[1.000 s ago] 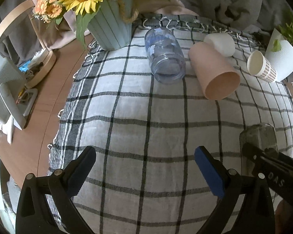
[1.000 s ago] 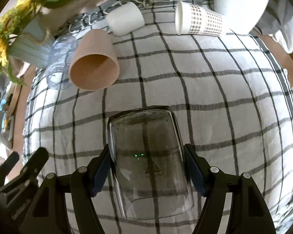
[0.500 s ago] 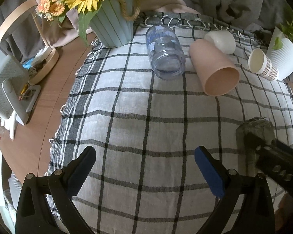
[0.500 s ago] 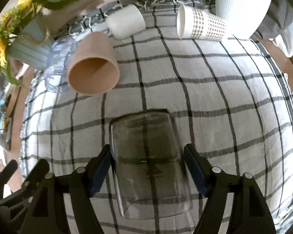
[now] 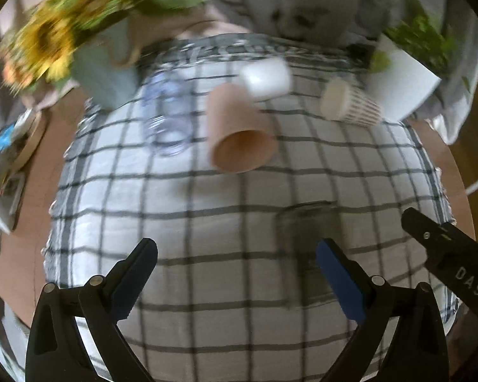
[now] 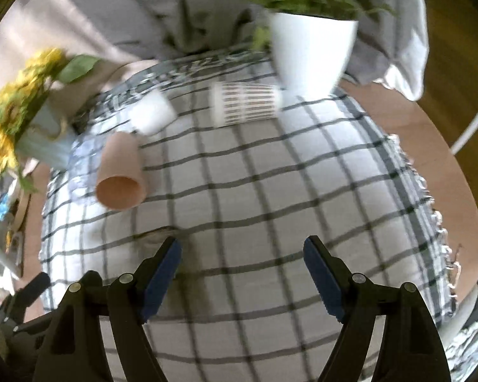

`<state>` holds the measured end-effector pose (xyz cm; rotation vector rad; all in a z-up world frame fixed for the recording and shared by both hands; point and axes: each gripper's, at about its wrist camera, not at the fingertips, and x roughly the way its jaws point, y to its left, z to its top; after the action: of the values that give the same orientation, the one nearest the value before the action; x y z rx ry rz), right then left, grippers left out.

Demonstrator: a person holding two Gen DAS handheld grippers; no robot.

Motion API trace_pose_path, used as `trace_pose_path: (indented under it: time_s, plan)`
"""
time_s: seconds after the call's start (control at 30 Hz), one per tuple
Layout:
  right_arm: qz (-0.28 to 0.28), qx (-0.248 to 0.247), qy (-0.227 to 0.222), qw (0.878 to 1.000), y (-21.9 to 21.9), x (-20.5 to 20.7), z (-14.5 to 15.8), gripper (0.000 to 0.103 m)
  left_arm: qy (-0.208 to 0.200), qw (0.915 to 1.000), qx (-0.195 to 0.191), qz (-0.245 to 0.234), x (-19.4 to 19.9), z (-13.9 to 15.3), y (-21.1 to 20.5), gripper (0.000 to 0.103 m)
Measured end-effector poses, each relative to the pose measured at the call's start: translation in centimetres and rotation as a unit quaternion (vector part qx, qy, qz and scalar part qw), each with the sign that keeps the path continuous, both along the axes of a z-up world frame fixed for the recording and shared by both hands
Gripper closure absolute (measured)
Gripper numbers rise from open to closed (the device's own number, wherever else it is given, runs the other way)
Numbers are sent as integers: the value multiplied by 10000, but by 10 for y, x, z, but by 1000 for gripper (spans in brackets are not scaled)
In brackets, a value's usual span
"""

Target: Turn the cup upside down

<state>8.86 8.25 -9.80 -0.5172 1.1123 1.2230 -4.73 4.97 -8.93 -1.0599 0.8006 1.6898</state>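
Observation:
A clear drinking glass (image 5: 309,235) stands upside down on the checked cloth (image 5: 207,222), just beyond my left gripper's right fingertip. In the right wrist view it (image 6: 159,238) shows partly behind the left finger, blurred. My left gripper (image 5: 235,273) is open and empty. My right gripper (image 6: 242,264) is open and empty, drawn back from the glass; its finger shows in the left wrist view (image 5: 446,248).
A pink cup (image 5: 239,133), a clear blue jar (image 5: 167,117), a white cup (image 5: 266,76) and a patterned paper cup (image 5: 350,105) lie on their sides at the back. A sunflower vase (image 5: 105,70) stands back left, a white plant pot (image 6: 312,51) back right.
My right gripper has let go of the glass and pulled back and to the right. The glass stays upside down on the cloth. Both cameras have swung, blurring the views.

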Motion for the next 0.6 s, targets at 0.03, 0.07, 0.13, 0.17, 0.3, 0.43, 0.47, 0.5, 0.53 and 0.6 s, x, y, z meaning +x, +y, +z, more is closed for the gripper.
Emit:
trace_pose_path:
  time_s: [0.03, 0.07, 0.13, 0.17, 0.3, 0.43, 0.47, 0.5, 0.53, 0.6]
  plan:
    - [-58, -25, 18, 10000, -1, 7, -3, 24, -24, 10000, -24, -70, 4, 0, 5, 2]
    - [-115, -46, 55, 9999, -3, 15, -5, 24, -53, 9999, -55, -120, 8, -2, 9, 2]
    - [-233, -114, 115, 9996, -5, 30, -10, 24, -131, 9996, -177, -165, 16, -7, 22, 6]
    - [-276, -136, 131, 9994, -6, 36, -12, 24, -172, 9995, -225, -161, 19, -10, 27, 6]
    - [-321, -179, 194, 9991, -7, 53, -18, 24, -291, 9986, -431, -133, 25, -23, 42, 13]
    - [-322, -185, 249, 9990, -7, 63, -21, 24, -461, 9963, -707, -155, 30, -40, 56, 21]
    - [-317, -192, 265, 9990, -7, 65, -22, 24, -497, 9958, -761, -144, 30, -43, 58, 21]
    - [-308, -191, 282, 9989, -7, 67, -23, 24, -559, 9945, -875, -105, 29, -49, 62, 25]
    - [-304, -193, 286, 9989, -7, 69, -24, 24, -622, 9937, -934, -82, 29, -53, 64, 30]
    - [-294, -195, 281, 9990, -7, 71, -25, 24, -763, 9913, -1068, -50, 28, -62, 67, 34]
